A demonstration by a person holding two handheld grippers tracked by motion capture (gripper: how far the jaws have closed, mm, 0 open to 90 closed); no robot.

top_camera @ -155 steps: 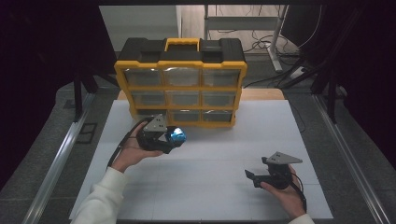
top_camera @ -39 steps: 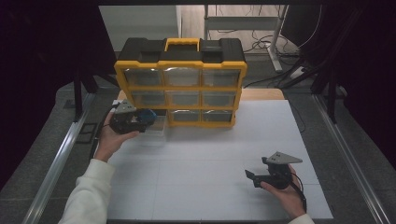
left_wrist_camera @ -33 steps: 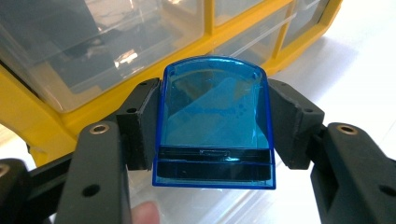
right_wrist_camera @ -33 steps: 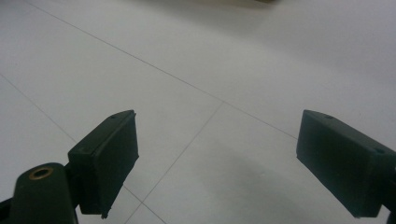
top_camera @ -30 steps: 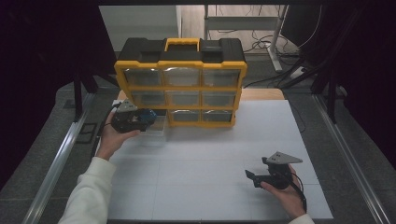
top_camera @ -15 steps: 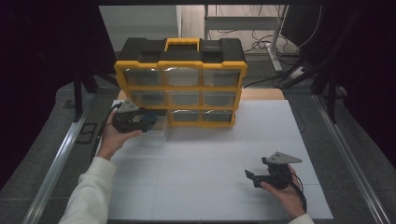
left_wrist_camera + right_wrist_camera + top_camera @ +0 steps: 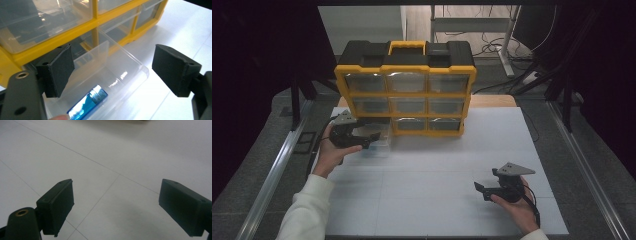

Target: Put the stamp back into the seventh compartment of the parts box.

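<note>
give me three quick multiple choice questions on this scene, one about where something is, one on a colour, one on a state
1. Where does the blue cylinder lie?
A. on the white table
B. in the pulled-out clear drawer
C. on top of the organizer

2. What colour is the frame of the drawer organizer?
A. yellow
B. red
C. green

3. How do the jaws of the left gripper stand?
A. clamped on the cylinder
C. shut on the drawer front
B. open, with the cylinder lying free below

Answers:
1 B, the left gripper view shows it on the floor of the clear drawer.
2 A, yellow bars run between the clear drawers.
3 B, the jaws have just been opening and nothing touches the pads.
</note>
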